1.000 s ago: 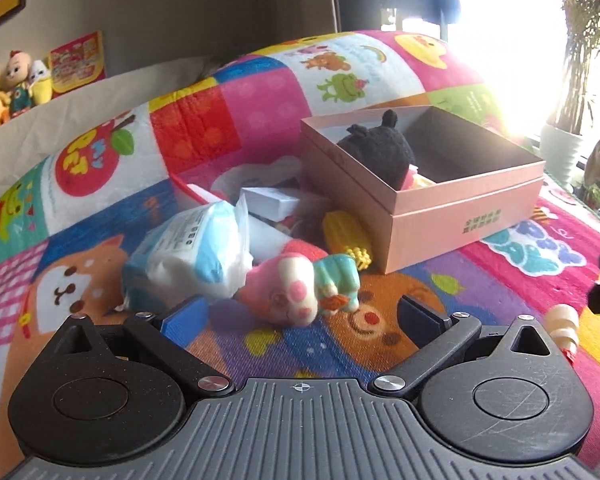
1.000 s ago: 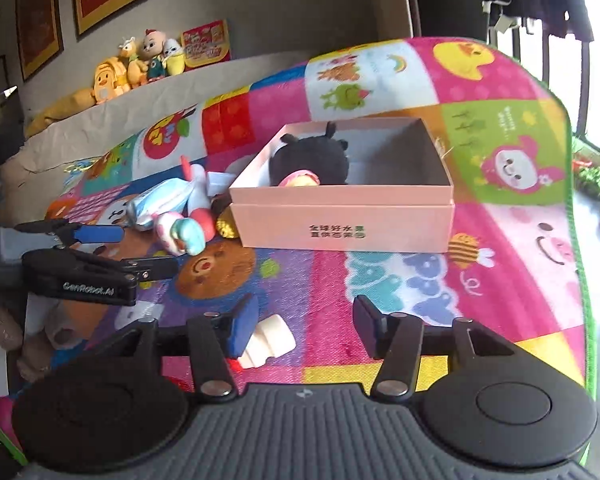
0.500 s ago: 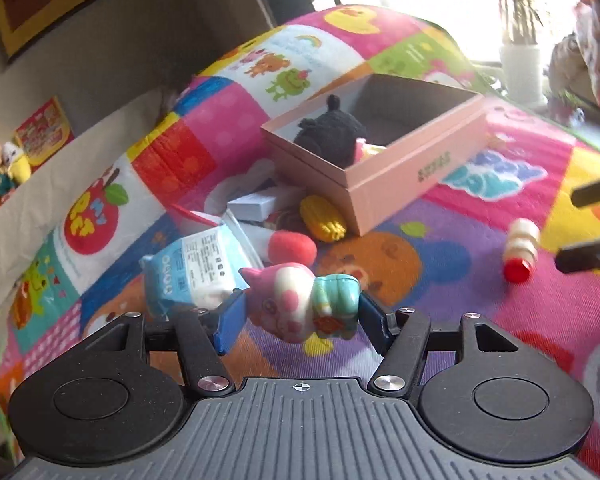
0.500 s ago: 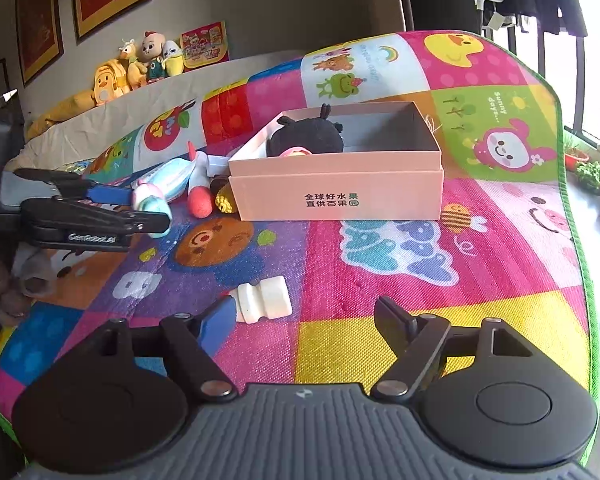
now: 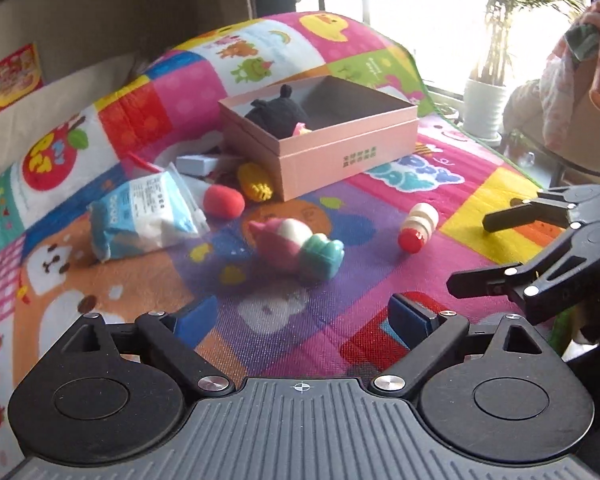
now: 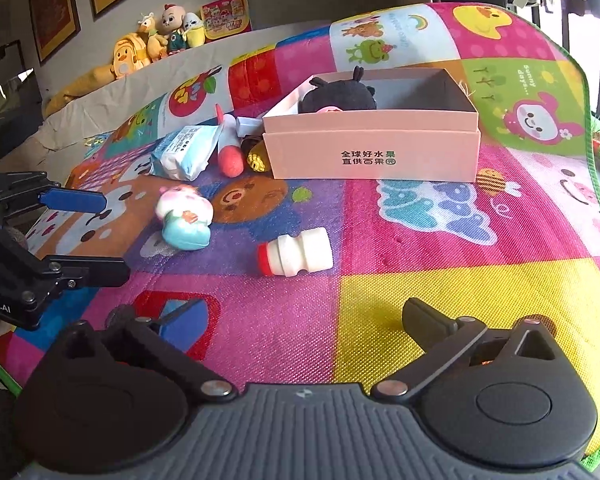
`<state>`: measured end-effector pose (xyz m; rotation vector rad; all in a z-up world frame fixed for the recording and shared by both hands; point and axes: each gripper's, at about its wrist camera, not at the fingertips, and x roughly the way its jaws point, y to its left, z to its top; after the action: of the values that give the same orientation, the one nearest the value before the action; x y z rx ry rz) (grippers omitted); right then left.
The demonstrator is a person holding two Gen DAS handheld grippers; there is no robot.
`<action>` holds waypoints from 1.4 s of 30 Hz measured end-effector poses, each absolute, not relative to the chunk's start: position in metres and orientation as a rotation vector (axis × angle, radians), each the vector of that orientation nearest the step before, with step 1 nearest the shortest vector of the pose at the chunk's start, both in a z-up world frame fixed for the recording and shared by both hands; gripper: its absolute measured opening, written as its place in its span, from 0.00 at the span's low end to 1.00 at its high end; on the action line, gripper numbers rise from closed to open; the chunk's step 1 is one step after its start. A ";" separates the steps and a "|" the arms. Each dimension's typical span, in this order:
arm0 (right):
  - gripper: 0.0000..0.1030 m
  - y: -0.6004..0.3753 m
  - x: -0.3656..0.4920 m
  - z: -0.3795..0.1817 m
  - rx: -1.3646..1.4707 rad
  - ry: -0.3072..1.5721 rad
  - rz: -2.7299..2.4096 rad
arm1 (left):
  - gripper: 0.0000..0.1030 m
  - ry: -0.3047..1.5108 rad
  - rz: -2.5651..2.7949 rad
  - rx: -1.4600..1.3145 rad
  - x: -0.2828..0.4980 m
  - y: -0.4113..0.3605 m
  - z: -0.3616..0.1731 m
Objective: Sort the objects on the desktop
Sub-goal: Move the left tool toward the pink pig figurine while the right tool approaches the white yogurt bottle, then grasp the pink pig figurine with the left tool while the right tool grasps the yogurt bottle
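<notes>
A pink and teal pig toy point(image 5: 298, 246) lies on the colourful mat point(image 5: 380, 300), in front of my open, empty left gripper point(image 5: 304, 316); it also shows in the right wrist view point(image 6: 184, 216). A small white bottle with a red cap point(image 6: 296, 258) lies on its side ahead of my open, empty right gripper point(image 6: 300, 320); it also shows in the left wrist view point(image 5: 416, 228). The open pink box point(image 6: 374, 148) holds a black plush point(image 6: 340, 96) and a small pink item. The left gripper point(image 6: 96, 236) shows at the left of the right wrist view.
Beside the box lie a blue-white wipes pack point(image 5: 144, 216), a red ball point(image 5: 223, 200), a yellow corn toy point(image 5: 256, 180) and a small white box point(image 5: 198, 162). Plush toys point(image 6: 156, 40) sit on the sofa back. A potted plant point(image 5: 486, 104) stands past the mat's far edge.
The left gripper held the pig toy half a second ago; it has opened and the toy now lies on the mat ahead. Both grippers have pulled back from the box.
</notes>
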<state>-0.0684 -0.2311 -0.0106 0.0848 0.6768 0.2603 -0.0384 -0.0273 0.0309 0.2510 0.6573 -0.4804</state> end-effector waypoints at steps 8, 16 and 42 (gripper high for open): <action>1.00 -0.222 -0.069 -0.013 0.030 0.679 0.236 | 0.95 0.715 -0.378 0.102 -0.004 -0.043 0.016; 0.99 -0.214 -0.068 -0.010 -0.034 0.676 0.243 | 0.98 0.650 -0.237 0.338 -0.016 -0.035 0.006; 0.42 -0.227 -0.066 0.014 -0.030 0.636 0.231 | 0.99 0.637 -0.539 0.193 -0.025 -0.048 0.014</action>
<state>-0.0662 -0.2267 0.0138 -0.0305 0.6362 0.2307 -0.0252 -0.0476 0.0141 0.1925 0.6370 -0.5386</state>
